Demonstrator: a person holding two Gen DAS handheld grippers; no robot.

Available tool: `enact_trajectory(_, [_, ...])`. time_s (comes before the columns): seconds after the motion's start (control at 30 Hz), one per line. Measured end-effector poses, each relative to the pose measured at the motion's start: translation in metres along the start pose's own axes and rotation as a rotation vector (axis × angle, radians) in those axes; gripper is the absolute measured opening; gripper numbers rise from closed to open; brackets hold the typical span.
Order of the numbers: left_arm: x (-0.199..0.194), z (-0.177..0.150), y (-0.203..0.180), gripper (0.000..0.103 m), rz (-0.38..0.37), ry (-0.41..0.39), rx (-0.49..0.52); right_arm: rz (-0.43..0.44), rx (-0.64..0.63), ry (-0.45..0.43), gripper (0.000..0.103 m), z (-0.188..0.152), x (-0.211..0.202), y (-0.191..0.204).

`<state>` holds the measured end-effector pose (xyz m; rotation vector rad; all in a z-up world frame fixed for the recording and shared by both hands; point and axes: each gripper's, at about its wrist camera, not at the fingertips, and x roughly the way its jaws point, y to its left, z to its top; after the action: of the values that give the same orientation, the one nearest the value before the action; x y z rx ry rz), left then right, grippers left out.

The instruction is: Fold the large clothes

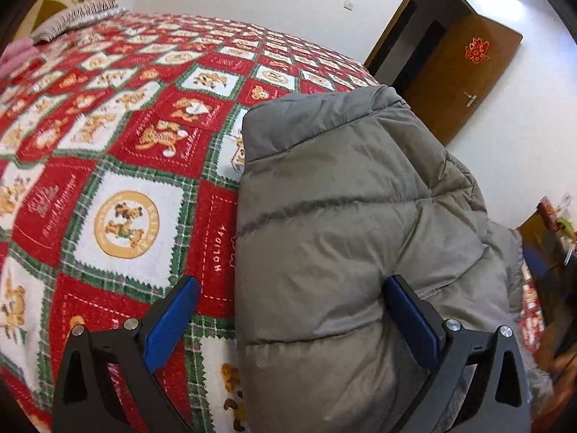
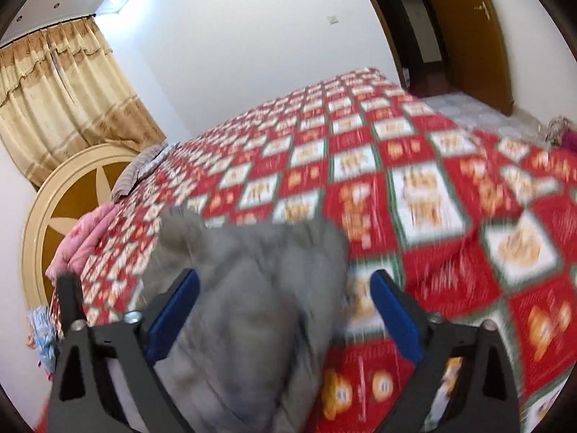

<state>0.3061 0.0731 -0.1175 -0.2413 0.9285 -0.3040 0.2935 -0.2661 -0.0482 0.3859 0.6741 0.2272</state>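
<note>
Left gripper (image 1: 292,310): released, jaws wide; one pad over the quilt, the other against the jacket's top
Right gripper (image 2: 285,303): released, jaws wide astride the jacket's edge; pads not pressing; view blurred
Jacket (image 1: 342,216): grey, puffy, folded into a long bundle on the quilt near the bed's edge
Quilt (image 1: 126,151): red, white, green checks with bears; covers the bed
Door (image 1: 461,72): brown, beyond the bed

Left hand-held gripper (image 1: 290,287) and right hand-held gripper (image 2: 285,281), jaws apart, angled downward.
</note>
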Motion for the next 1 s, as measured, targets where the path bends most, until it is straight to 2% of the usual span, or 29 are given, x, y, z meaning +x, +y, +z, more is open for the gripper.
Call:
enact_trajectory(0.07, [-0.001,0.000,-0.007,0.102,0.043,-0.012,0.031,0.007,0.010,0.024,0.084,0.019,0.009,0.011])
enact_trajectory(0.17, [-0.004,0.000,-0.014,0.102,0.102,-0.028,0.075,-0.021,0.071,0.131,0.072,0.031,0.050,0.022])
enact_trajectory(0.3, [-0.003,0.002,-0.019,0.102,0.145,-0.031,0.109,-0.214,0.143,0.244,0.070,0.006,0.112,0.010])
enact_trajectory(0.47, [0.000,0.003,-0.018,0.102,0.134,-0.030,0.108,-0.278,0.079,0.173,0.071,-0.019,0.123,0.005])
enact_trajectory(0.6, [0.005,0.005,-0.021,0.102,0.126,-0.029,0.102,-0.355,-0.052,0.151,0.073,-0.029,0.131,0.015])
enact_trajectory(0.73, [-0.004,0.014,-0.020,0.102,0.127,-0.034,0.117,-0.416,-0.118,0.143,0.073,-0.031,0.137,0.022])
enact_trajectory(0.87, [-0.026,0.048,-0.018,0.102,0.105,-0.114,0.055,-0.395,-0.111,0.133,0.074,-0.030,0.135,0.019])
enact_trajectory(1.0, [0.000,0.092,-0.037,0.102,0.063,-0.068,0.052,-0.402,-0.118,0.128,0.074,-0.031,0.136,0.022])
